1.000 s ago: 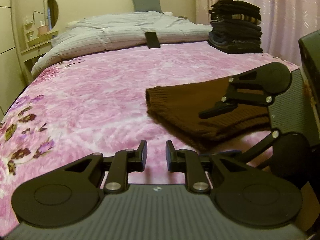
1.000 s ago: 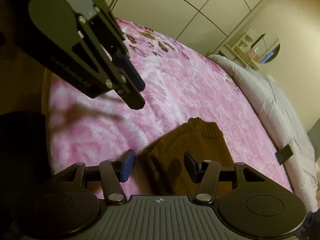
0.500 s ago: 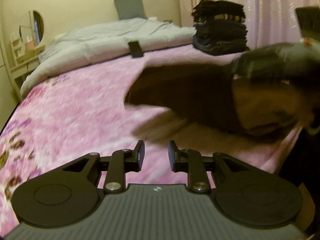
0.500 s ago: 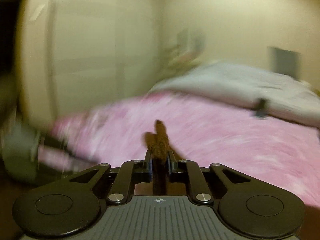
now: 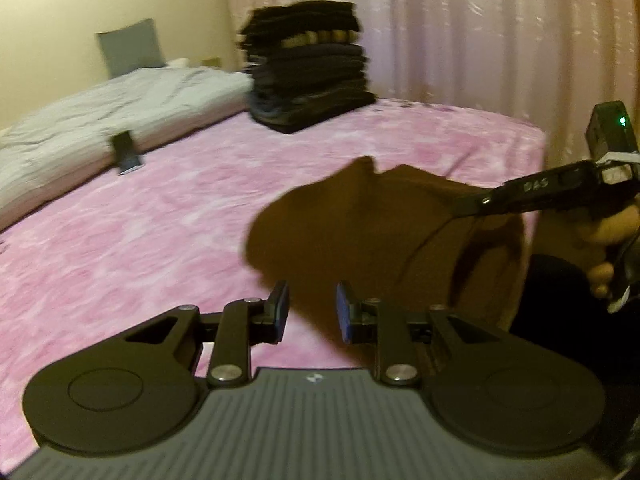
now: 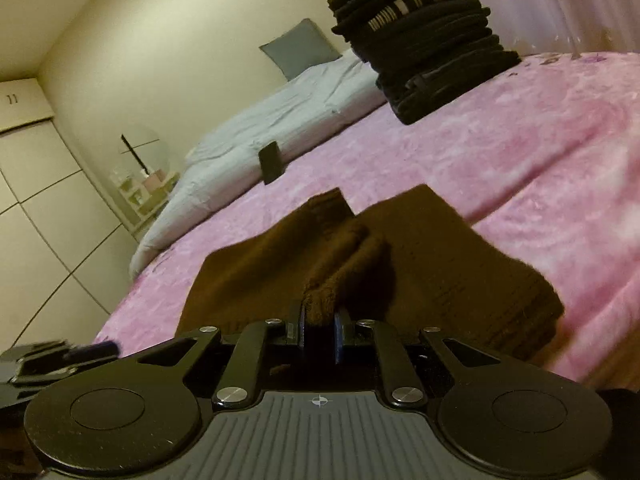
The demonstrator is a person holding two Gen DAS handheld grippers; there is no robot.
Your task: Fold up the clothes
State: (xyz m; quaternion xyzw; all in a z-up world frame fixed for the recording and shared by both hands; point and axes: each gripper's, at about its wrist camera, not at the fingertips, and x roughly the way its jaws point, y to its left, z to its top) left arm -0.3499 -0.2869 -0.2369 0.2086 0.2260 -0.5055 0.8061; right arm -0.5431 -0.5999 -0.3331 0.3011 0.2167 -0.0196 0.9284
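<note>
Right gripper (image 6: pixel 319 330) is pinching a thick fold of the brown sweater (image 6: pixel 420 264), which is lying on the pink bed (image 6: pixel 540 168). Left gripper (image 5: pixel 308 312) is hanging slack, nothing between its jaws. Only writing: "11" on the wardrobe (image 6: pixel 12 99).

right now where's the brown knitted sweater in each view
Left wrist: brown knitted sweater right of centre, lifted, its right end held by the right gripper.
Right wrist: bottom centre, pinched in the gripper.
Shared landmark: tall stack of dark folded clothes.
</note>
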